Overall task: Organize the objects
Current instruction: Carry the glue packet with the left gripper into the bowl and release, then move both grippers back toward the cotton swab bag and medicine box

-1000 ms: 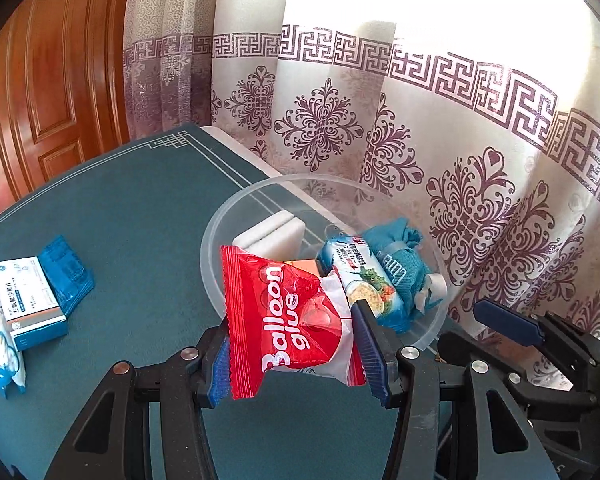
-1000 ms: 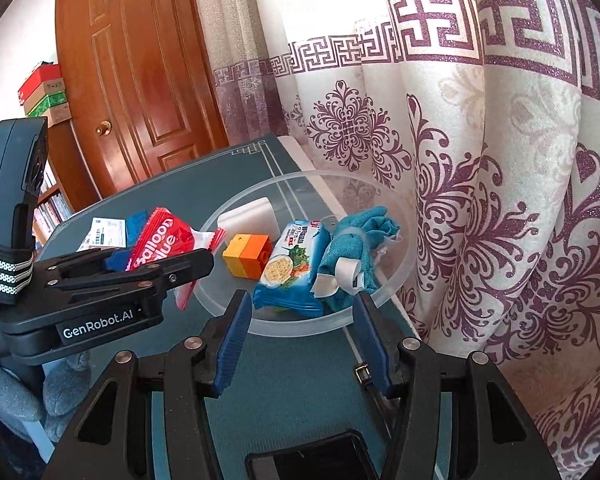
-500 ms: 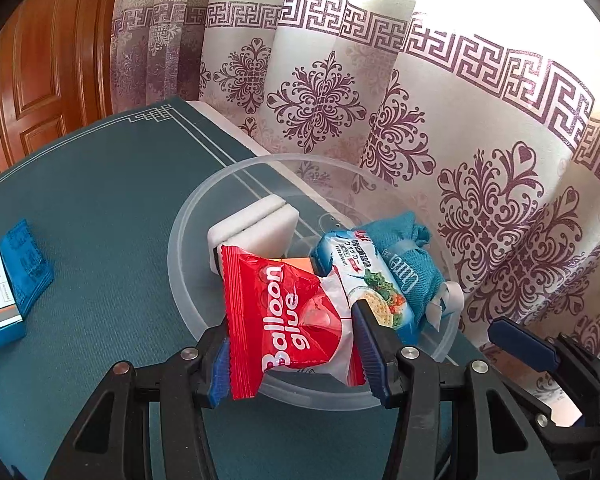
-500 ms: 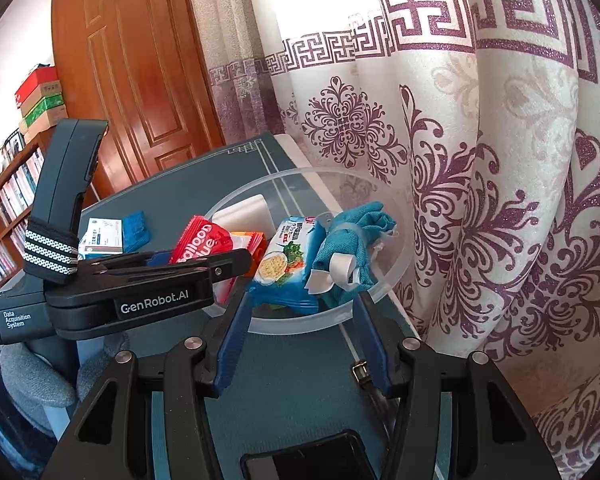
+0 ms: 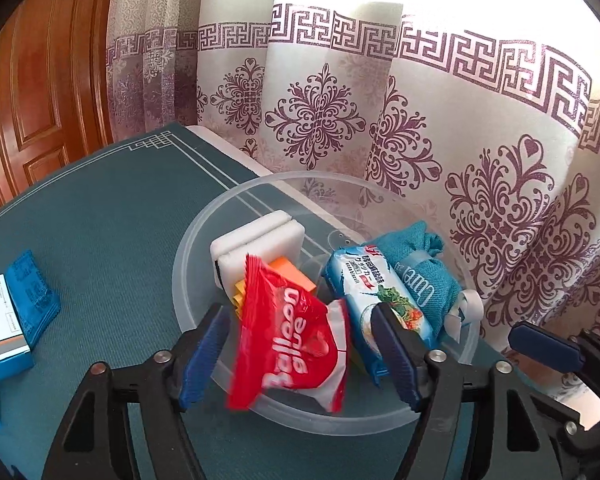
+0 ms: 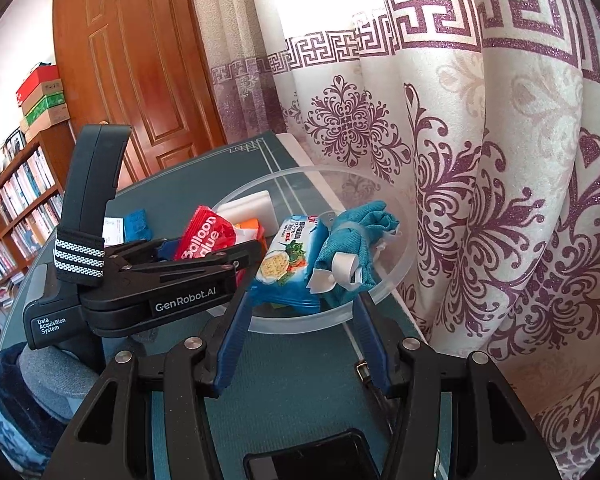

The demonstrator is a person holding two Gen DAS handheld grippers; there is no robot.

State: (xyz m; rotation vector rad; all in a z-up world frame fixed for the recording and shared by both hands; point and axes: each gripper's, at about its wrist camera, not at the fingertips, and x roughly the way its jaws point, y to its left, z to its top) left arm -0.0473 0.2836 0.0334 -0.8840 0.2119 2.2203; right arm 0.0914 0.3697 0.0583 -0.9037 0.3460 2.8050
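Left wrist view: a flat blue box lies on the woven teal tablecloth. Rightward, the left gripper, angled down, is opening; the glossy, crinkled red Balloon glue packet hangs tilted between its pads over the clear round plastic bowl. Right gripper hovers part-open, empty, near the bowl's rim.

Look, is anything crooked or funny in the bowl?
Yes. The red Balloon glue packet hangs tilted and blurred over the clear bowl's near rim, between the opening jaws of the left gripper, not lying flat like the other things.
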